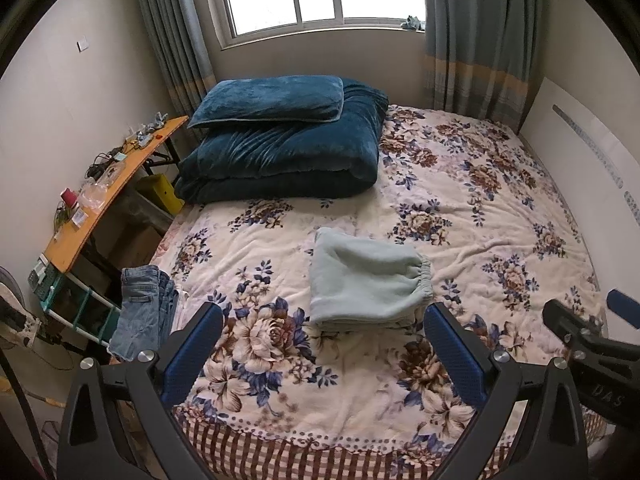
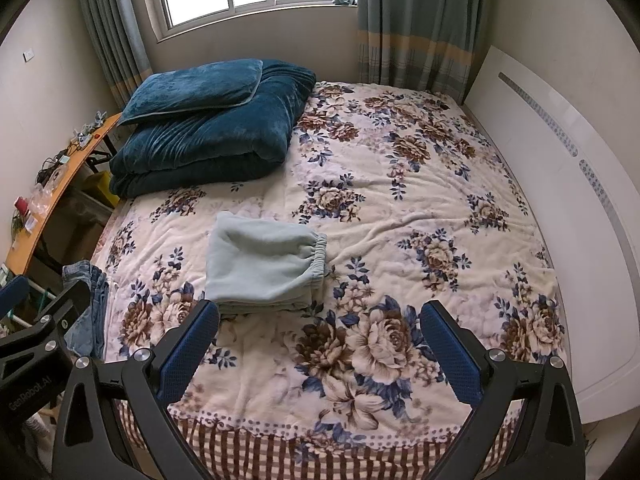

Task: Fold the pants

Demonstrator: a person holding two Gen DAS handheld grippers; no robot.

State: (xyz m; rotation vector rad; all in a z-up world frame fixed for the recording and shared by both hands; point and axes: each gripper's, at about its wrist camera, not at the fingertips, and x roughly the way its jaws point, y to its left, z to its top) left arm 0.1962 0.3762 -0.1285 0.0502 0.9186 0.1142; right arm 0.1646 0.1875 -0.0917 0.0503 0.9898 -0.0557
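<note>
1. Pants: pale green, lying on the bed near its foot edge, folded into a compact stack, elastic waistband on the right side. Folding looks finished.
2. Left gripper: fingers apart, holding nothing, hovering short of the pants.
3. Right gripper: fingers apart, empty, just right of the stack.
4. Jeans: draped at the bed's left edge, possibly next.
5. Blue quilt and pillow: at the head.
6. Desk: left, cluttered.

Left gripper: two black triangular finger arms with cut-out windows, each tipped by a blue dimpled pad, silver round-head screws at the pivots. Right gripper: identical build. Beside the left gripper's right arm, the right gripper's black housing carries pale lettering.
</note>
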